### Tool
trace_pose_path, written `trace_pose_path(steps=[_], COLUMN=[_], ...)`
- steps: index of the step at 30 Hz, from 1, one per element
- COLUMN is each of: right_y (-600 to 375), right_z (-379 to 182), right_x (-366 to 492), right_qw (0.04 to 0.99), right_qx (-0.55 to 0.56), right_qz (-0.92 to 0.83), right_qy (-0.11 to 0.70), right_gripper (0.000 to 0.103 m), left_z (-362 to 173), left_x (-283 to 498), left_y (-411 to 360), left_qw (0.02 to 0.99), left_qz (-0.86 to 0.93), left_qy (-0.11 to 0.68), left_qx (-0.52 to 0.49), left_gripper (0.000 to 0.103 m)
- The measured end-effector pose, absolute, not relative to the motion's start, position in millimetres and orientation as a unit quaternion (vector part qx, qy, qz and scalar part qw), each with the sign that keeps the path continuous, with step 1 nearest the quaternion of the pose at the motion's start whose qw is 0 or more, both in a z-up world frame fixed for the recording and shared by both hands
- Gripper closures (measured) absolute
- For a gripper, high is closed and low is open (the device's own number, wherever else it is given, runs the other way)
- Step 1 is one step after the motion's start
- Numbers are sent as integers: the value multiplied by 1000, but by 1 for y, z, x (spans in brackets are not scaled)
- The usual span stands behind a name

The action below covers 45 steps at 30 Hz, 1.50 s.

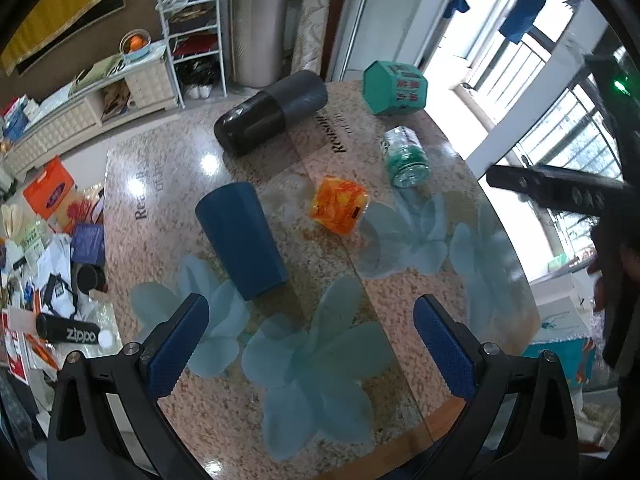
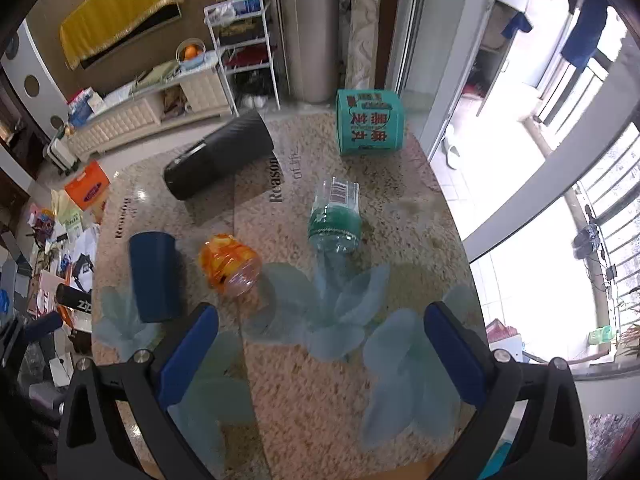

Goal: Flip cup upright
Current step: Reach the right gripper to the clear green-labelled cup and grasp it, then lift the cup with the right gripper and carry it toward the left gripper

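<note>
The blue cup [image 1: 242, 240] is lying ahead of the left gripper [image 1: 312, 344]'s spread jaws; looking light, stiff, slippery, it wants mid-wall gripping.

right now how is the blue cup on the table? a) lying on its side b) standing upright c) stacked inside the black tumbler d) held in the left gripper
a: the blue cup lies on its side on the table, just ahead of the open left gripper, with nothing gripping it.

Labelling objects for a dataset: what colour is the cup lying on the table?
Dark blue cup, plain, clearest in the left wrist view.
</note>
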State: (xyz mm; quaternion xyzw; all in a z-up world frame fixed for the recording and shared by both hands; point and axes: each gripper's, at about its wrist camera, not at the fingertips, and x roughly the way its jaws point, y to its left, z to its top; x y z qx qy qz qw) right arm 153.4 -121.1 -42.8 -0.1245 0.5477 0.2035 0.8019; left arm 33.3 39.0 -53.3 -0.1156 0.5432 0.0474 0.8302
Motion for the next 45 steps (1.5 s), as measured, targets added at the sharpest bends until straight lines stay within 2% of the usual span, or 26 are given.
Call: trace_pose_path(steps=[9, 18, 28, 34, 37, 45], right_y=[-96, -92, -106, -115, -113, -113], right_z=[-89, -159, -187, -187, -190, -147], right_x=[227, 291, 321, 326, 324, 309], right_qw=[760, 713, 671, 669, 670, 685], right_qx=[-154, -129, -124, -121, -119, -109], right_qz=[209, 183, 167, 162, 167, 194], right_qy=[596, 665, 711, 715, 714, 693], right_gripper=[0, 0, 1, 21, 39, 40], left_z=[-81, -110, -135, -127, -125, -112], left_x=[49, 55, 60, 66, 67, 58], left_y=[37, 30, 35, 32, 31, 26], left_qw=[812, 800, 773, 778, 780, 792], left_qz=[74, 101, 112, 107, 104, 93], left_qy=[564, 580, 606, 601, 599, 586], left_qx=[-131, -118, -153, -148, -151, -146], left_gripper=[0, 0, 0, 0, 0, 0])
